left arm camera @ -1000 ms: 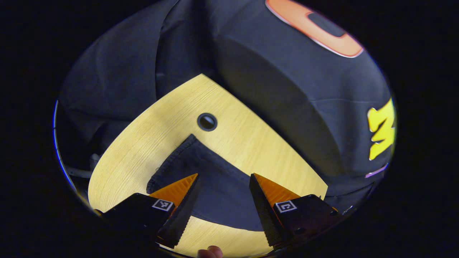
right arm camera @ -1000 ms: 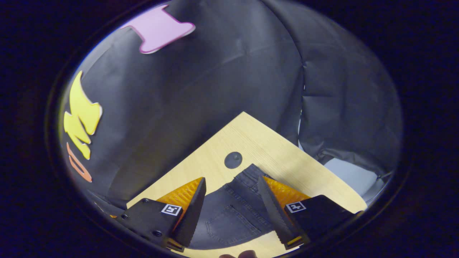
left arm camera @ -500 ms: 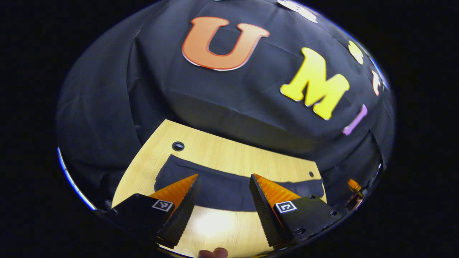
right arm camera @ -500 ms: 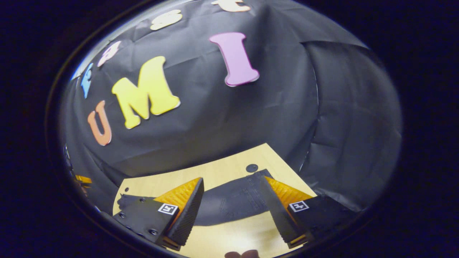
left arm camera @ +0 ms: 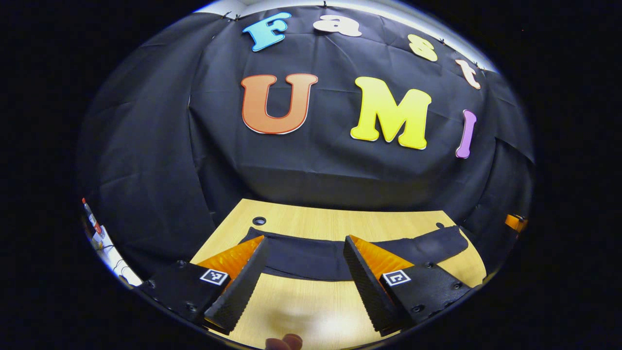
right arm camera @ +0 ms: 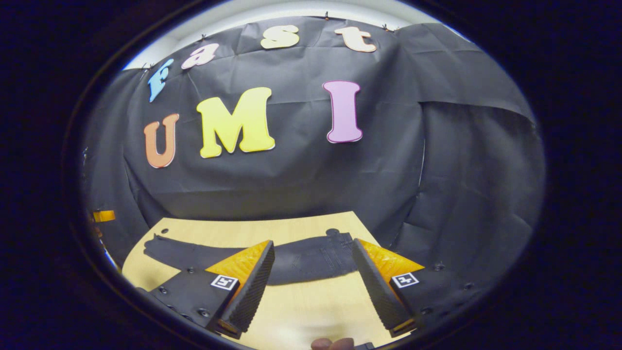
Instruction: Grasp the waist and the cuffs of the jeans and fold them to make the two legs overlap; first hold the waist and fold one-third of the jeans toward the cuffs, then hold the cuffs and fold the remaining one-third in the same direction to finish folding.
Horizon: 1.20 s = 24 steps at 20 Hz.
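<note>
Left gripper view: 1 jeans (left arm camera: 335, 255) flat on table (left arm camera: 316, 311); 2 grippers spread.

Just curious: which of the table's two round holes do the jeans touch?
The larger hole by the waist; the small hole sits clear of the jeans.

dark jeans (left arm camera: 340, 255) (right arm camera: 311, 258), lying flat, stretched lengthwise

Light: bright from overhead, warm on the wooden table (left arm camera: 335, 228) | Glare: soft pale patch on the wood just ahead of the left gripper (left arm camera: 303, 277) | Shadows: dim band along the black cloth wall (right arm camera: 301, 189) where it meets the table | Focus: sharp centre, no motion blur | Distortion: strong fisheye bending at the edges
</note>
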Tool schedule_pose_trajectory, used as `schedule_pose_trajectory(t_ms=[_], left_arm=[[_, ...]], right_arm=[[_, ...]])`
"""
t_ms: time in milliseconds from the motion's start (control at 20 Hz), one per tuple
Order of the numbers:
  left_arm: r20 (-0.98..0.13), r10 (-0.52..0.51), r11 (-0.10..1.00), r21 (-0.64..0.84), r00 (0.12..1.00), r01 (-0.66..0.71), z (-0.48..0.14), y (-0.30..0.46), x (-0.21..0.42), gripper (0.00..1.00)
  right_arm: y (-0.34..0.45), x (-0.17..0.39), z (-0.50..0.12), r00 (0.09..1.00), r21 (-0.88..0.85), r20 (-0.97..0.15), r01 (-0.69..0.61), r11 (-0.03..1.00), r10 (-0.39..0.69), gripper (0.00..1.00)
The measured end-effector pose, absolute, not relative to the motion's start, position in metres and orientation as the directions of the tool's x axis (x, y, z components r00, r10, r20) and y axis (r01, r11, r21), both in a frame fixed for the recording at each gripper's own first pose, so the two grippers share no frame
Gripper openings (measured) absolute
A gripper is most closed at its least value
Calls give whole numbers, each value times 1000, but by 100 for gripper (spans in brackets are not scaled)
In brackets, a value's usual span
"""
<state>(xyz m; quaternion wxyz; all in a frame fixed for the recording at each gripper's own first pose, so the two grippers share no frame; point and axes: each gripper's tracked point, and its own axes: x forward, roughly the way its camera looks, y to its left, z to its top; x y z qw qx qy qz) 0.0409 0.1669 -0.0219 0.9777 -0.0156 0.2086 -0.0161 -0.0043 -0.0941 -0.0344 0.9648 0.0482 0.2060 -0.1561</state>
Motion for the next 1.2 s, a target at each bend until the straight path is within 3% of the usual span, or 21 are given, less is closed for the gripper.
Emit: schedule_pose_trajectory(t_ms=[200,250,300,450,500,550,850,900,950,1050,1100,1200], left_arm=[[-361,-61,998,-52,931,45,-17,137,39,99],[-357,-63,997,-54,932,47,-16,131,40,99],[-356,-69,997,-51,932,54,-15,126,41,99],[-352,-75,997,-34,933,67,-12,116,42,99],[-347,-70,998,-30,935,64,-10,114,42,99],[-344,-61,998,-25,937,56,-7,113,43,99],[-358,-31,999,-21,933,25,-8,103,44,99],[-363,-23,1000,-24,931,16,-8,102,45,99],[-372,-18,999,-31,928,7,-9,101,45,99],[-389,-10,999,-38,921,-6,-14,100,43,99],[-394,-4,999,-33,919,-9,-16,100,43,99],[-408,11,1000,-14,913,-19,-19,102,41,99]], right_arm=[[-96,-14,-58,844,69,-453,353,933,-286,99],[-99,-18,-64,838,83,-464,365,927,-288,94],[-106,-20,-71,830,93,-473,378,921,-293,99],[-121,-17,-90,814,117,-498,404,907,-299,99],[-128,-15,-98,810,121,-502,413,903,-303,94],[-135,-10,-104,808,135,-505,422,896,-304,99],[-194,40,-185,756,232,-572,522,821,-319,99],[-205,51,-200,746,235,-583,535,812,-323,94],[-216,61,-215,737,233,-594,542,808,-323,99],[-233,77,-239,723,223,-610,549,806,-324,94],[-238,84,-248,718,219,-618,550,806,-322,99],[-252,101,-265,714,207,-620,548,810,-325,99]])
